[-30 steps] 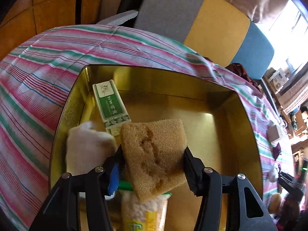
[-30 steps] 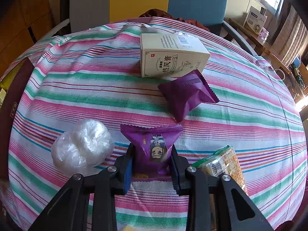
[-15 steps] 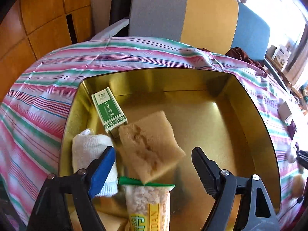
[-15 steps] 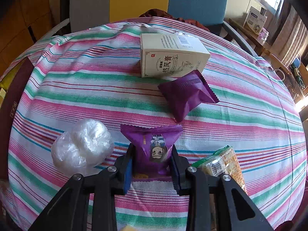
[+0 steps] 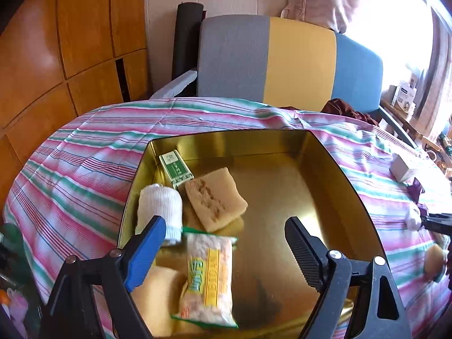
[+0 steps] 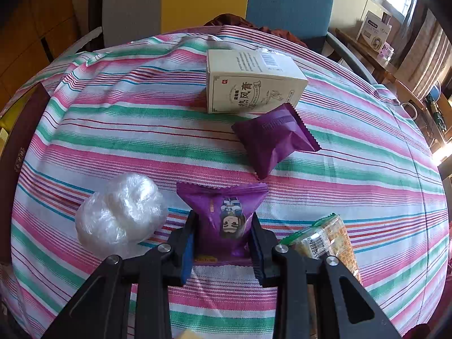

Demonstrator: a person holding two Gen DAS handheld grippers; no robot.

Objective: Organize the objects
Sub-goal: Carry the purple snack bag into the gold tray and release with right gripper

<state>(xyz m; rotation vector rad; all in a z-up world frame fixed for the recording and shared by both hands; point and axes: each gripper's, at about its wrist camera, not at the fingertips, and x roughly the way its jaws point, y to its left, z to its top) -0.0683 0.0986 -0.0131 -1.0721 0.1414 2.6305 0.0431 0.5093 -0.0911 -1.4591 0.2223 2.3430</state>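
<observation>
1. Two grippers show: the left gripper point(image 5: 223, 243) hangs spread wide and empty above the tin point(image 5: 333, 166); the right gripper point(image 6: 221, 238) is clamped on a purple packet point(image 6: 223, 214).
2. The sponge point(image 5: 216, 199) lies flat in the tin's left half, long axis running from near-right to far-left, touching the green box point(image 5: 176, 166) at its far corner.
3. The held packet's long axis points away from the camera, printed face up, on the striped cloth point(image 6: 127, 130).
4. The tin's right half is bare; open cloth lies ahead of the packet.
5. A snack bag point(image 5: 209, 276) overlaps the sponge's near edge; the white roll point(image 5: 159, 206) sits partly behind the blue finger point(image 5: 144, 251).
6. A second purple packet point(image 6: 275, 139) touches the carton point(image 6: 251, 83); whether the plastic wad point(image 6: 121, 212) touches the gripper is unclear.
</observation>
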